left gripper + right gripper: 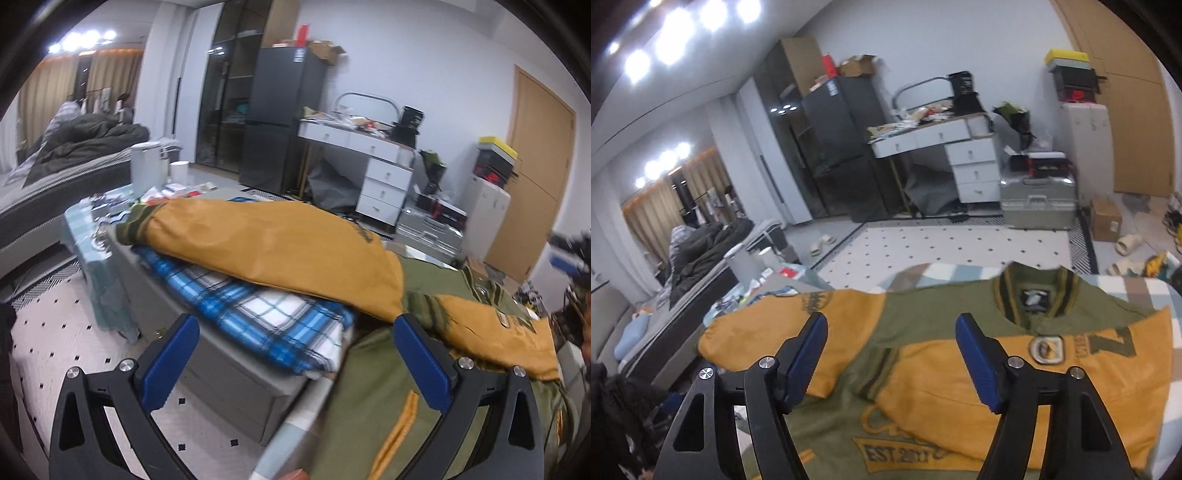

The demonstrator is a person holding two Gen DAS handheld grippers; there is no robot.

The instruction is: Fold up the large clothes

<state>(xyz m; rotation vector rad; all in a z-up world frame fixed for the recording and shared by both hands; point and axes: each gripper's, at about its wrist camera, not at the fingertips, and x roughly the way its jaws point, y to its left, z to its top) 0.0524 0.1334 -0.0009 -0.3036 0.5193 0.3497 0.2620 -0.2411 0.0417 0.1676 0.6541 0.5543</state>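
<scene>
Two grippers: you hold one in each hand, and neither has anything between its pads.
Left gripper (295,336): your jaws stand wide apart; the right blue pad (421,362) sits just against the green cuff of one sleeve, but nothing is pinched.
Right gripper (892,332): your jaws are spread above the garment, with cloth showing in the gap below them and not gripped.
Jacket (923,369): the green and mustard varsity jacket lies flat on the table, collar (1034,291) at the far edge, back side down, lettering near you.
Sleeves: one mustard sleeve (1015,398) is folded across the chest; the other (266,243) stretches out sideways off the body.
Plaid cloth (258,314): the blue and white checked fabric lies under that outstretched sleeve, on the grey table (229,373).
</scene>
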